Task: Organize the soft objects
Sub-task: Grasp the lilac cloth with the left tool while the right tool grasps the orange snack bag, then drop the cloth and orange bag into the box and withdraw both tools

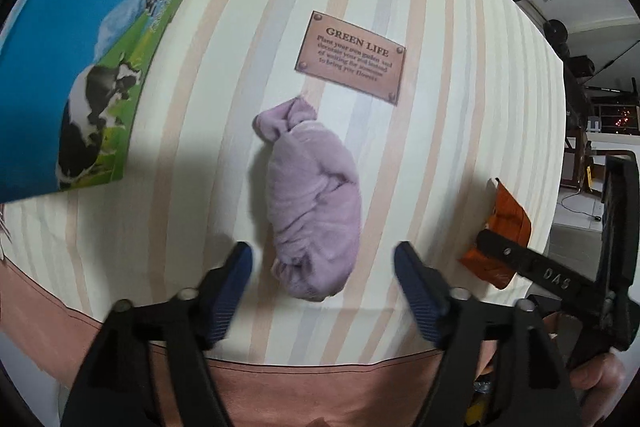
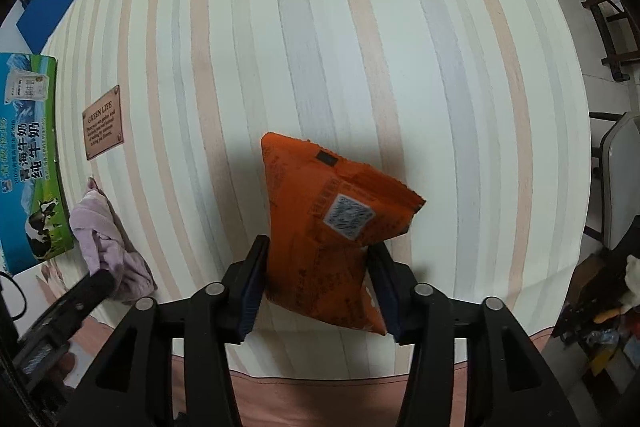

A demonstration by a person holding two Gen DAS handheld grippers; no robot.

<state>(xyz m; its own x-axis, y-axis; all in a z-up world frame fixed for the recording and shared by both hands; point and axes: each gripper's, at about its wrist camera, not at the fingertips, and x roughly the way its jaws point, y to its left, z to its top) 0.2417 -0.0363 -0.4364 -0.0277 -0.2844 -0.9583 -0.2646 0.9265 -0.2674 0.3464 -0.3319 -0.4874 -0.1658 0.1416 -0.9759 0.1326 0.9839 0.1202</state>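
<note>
- Two soft things lie on the striped table (image 2: 360, 27): a purple cloth (image 1: 312, 195) and an orange packet (image 2: 332, 227).
- The purple cloth is rolled into a bundle with a knot-like twist at the end away from the person. It sits near the table's near edge, close to the side where the milk box (image 1: 88, 67) stands.
- I think the cloth is light, floppy and not slippery. It will squash, not break. The thick middle of the roll looks like the best place to pinch, so the roll does not come undone.
- The left claw (image 1: 324, 267) is open. Its two blue pads stand on each side of the near end of the cloth and do not touch it. The cloth rests on the table by itself.
- The orange packet is puffy and crinkly, with a square code patch on it. I think it is light and a bit slippery, and what is inside could get crushed by a hard squeeze.
- The right claw (image 2: 318, 287) is closed on the lower part of the packet. Both pads press its sides, and the packet bends in at the squeeze. It is near the table's near edge, toward the other side from the cloth.
- I cannot tell if the packet's bottom touches the table or hangs just above it.
- A small brown sign (image 1: 352, 57) is stuck flat on the table just past the cloth.
</note>
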